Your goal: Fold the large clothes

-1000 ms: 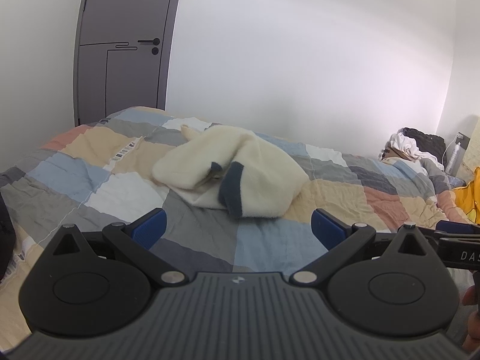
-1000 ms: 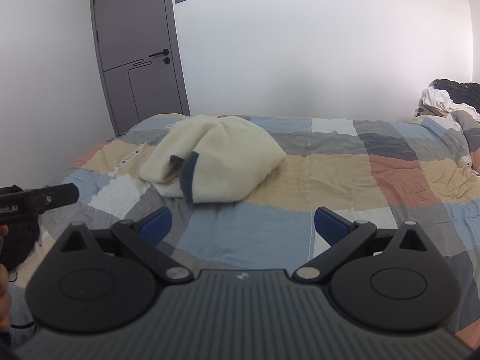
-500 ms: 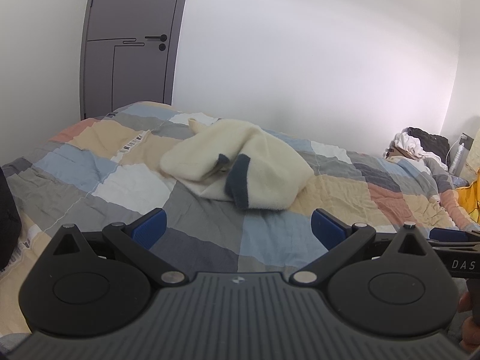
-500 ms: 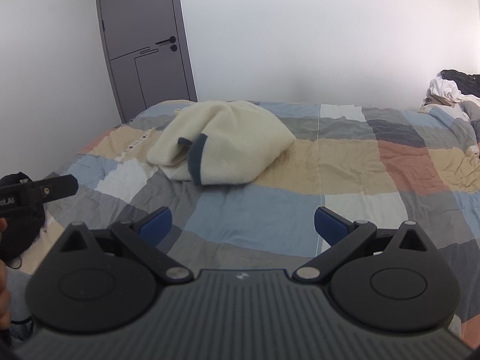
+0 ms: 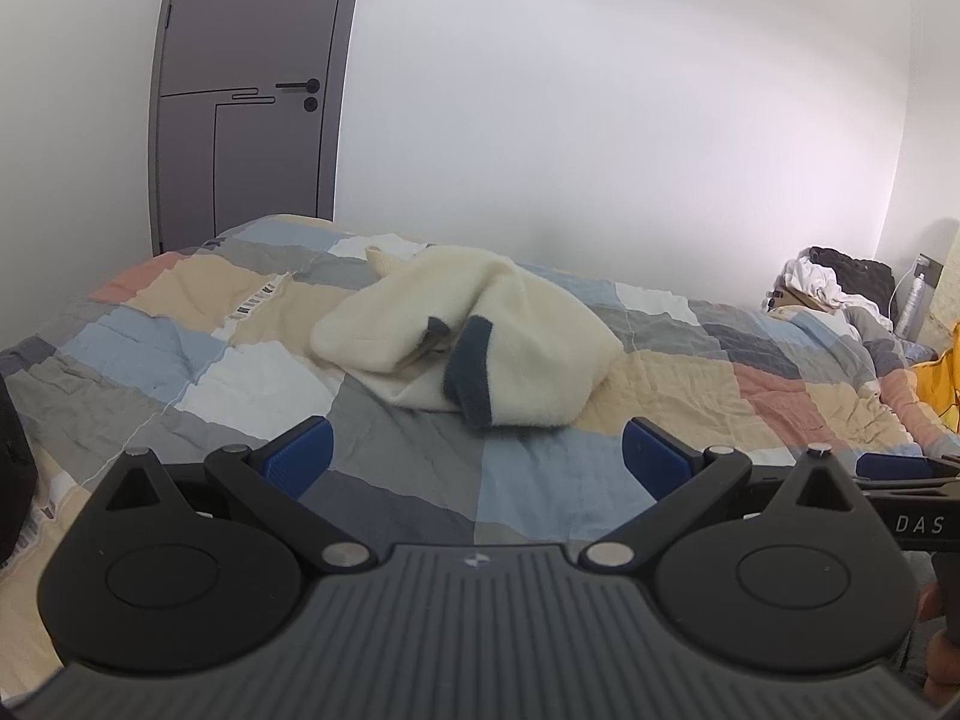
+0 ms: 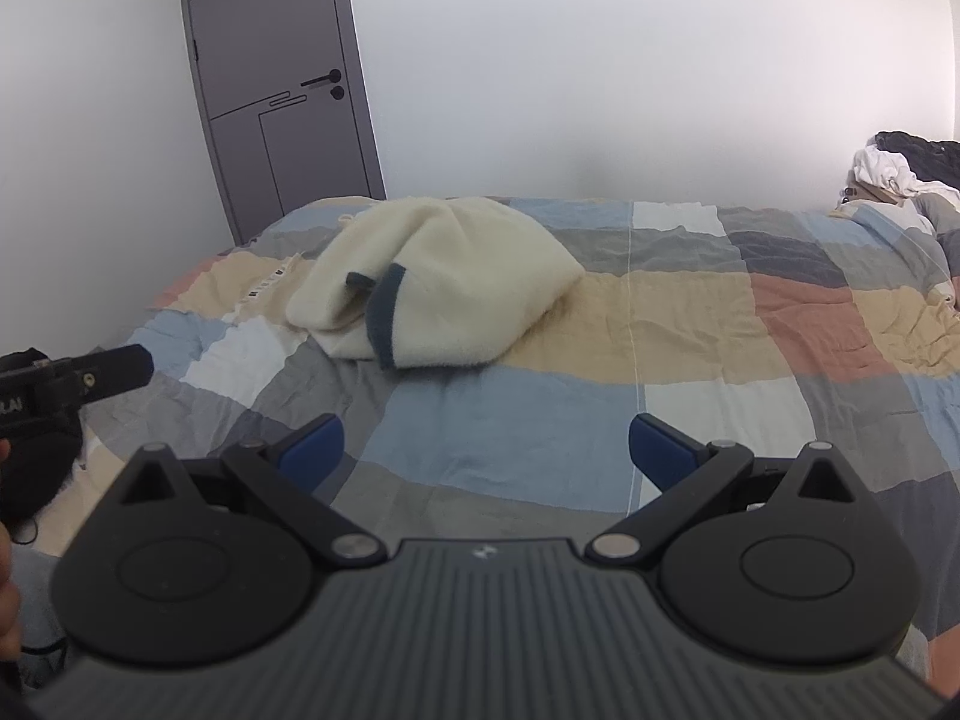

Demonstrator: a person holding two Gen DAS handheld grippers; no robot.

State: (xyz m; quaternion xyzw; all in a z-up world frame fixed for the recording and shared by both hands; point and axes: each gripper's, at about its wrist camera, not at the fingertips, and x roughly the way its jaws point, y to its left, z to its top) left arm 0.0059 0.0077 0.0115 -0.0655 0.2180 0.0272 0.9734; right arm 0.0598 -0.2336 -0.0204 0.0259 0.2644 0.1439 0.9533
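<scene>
Garment: cream fleece top [image 5: 480,336] with navy cuffs, bunched on the patchwork quilt [image 5: 396,468], well ahead of both sets of fingers.
Left gripper [image 5: 477,456]: fingers spread, empty.
Right gripper [image 6: 486,450]: fingers spread, empty.
Around: clothes pile [image 6: 900,168] far right; grey door [image 5: 246,96] behind.
Writing: "DAS" on the right gripper's side; the quilt tag is unreadable.

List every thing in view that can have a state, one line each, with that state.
left gripper: open, empty, above the bed.
right gripper: open, empty, above the bed.
cream garment: crumpled in a heap, not folded, untouched.
patchwork quilt: spread over the bed, lightly wrinkled.
door: closed.
clothes pile: jumbled at the far right.
</scene>
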